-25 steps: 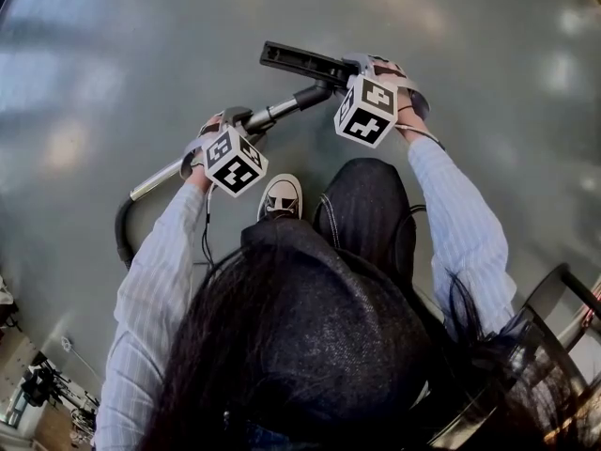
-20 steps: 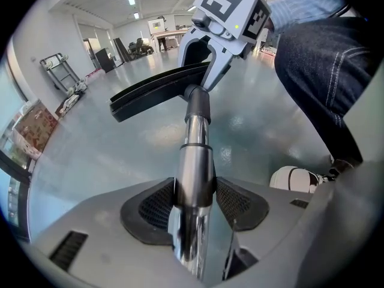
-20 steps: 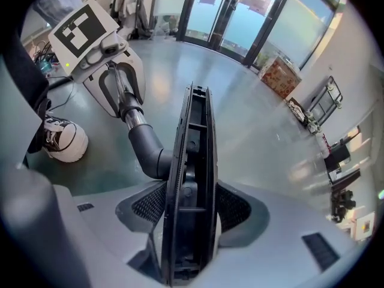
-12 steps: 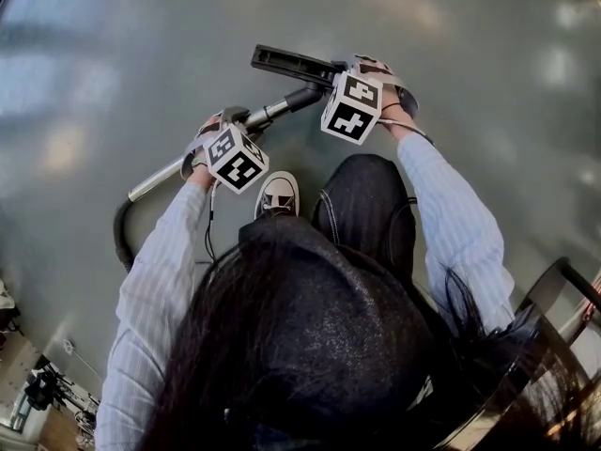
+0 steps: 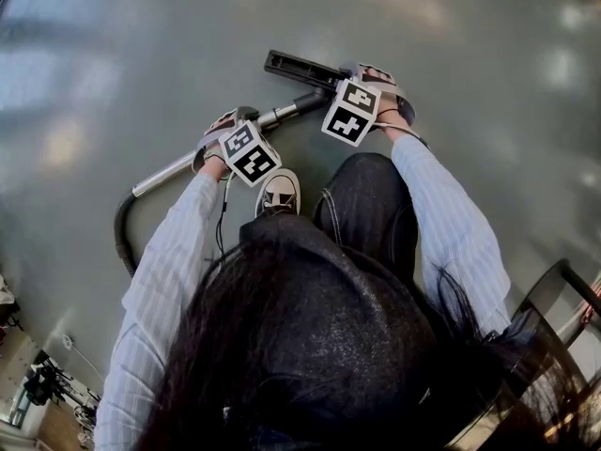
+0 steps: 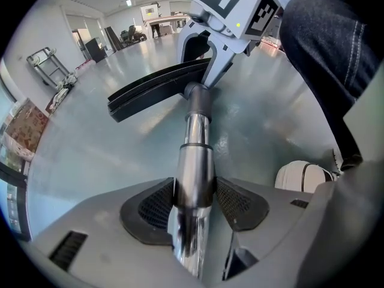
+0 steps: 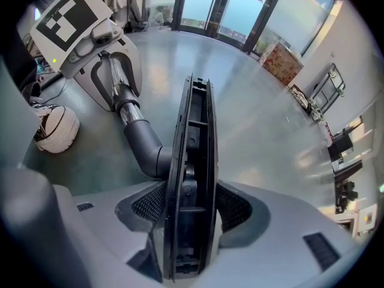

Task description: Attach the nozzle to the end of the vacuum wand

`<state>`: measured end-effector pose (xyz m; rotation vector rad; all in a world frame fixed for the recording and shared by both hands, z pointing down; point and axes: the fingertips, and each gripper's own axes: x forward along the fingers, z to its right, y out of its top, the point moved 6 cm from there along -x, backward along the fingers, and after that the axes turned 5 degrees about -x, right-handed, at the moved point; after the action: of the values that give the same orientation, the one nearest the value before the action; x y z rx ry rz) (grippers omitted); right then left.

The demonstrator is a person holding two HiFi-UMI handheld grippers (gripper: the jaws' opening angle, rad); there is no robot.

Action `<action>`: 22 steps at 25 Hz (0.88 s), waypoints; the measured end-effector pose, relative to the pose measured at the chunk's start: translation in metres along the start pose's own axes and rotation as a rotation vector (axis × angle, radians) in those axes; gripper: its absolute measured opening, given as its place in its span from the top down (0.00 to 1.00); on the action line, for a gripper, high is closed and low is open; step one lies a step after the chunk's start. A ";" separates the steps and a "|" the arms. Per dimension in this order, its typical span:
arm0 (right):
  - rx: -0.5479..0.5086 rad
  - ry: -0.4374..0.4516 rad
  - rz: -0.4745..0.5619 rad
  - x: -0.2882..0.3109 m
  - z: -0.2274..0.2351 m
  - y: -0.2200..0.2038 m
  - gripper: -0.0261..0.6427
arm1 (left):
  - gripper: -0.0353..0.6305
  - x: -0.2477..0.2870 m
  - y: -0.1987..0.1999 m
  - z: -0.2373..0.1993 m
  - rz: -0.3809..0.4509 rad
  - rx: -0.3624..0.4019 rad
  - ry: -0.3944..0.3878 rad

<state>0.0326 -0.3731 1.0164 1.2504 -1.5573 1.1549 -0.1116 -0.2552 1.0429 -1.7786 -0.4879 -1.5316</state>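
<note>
The flat black nozzle (image 5: 293, 66) is held edge-on in my right gripper (image 7: 191, 206), whose jaws are shut on its body (image 7: 193, 161). Its grey elbow neck (image 7: 143, 141) sits on the dark end of the chrome wand (image 7: 119, 80). My left gripper (image 6: 193, 204) is shut on the wand (image 6: 193, 161), which runs forward to the nozzle (image 6: 157, 87) and the right gripper (image 6: 223, 18). In the head view the left gripper (image 5: 235, 122) holds the wand (image 5: 169, 169) left of the right gripper (image 5: 364, 75). Both are just above the grey floor.
A black hose (image 5: 122, 235) curves off the wand's rear end at the left. The person's white shoe (image 5: 279, 194) and dark trouser leg (image 5: 371, 205) are close under the grippers. A metal cart (image 6: 49, 65) stands far off, and a dark frame (image 5: 563, 294) is at the lower right.
The two grippers have drawn a little closer together. The left one has slid slightly right along the wand, and the nozzle has shifted a little with the right one. Both grips stay shut.
</note>
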 end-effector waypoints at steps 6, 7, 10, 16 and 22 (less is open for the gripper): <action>0.059 0.008 0.001 -0.003 0.001 -0.011 0.58 | 0.62 -0.002 -0.001 0.001 0.015 -0.021 0.020; 0.089 0.010 0.010 -0.006 0.002 -0.016 0.58 | 0.62 -0.003 -0.001 0.002 0.016 -0.026 0.039; 0.143 0.007 0.036 -0.017 0.002 -0.030 0.58 | 0.62 -0.007 -0.005 0.003 0.032 -0.041 0.084; 0.362 0.001 0.175 -0.058 0.018 -0.053 0.58 | 0.63 -0.053 -0.001 -0.017 0.150 -0.202 0.111; 0.777 0.091 0.530 -0.094 0.032 -0.045 0.58 | 0.63 -0.084 0.005 -0.040 0.298 -0.398 0.114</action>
<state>0.0924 -0.3854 0.9261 1.2383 -1.4512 2.2766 -0.1543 -0.2731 0.9618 -1.9369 0.1475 -1.5783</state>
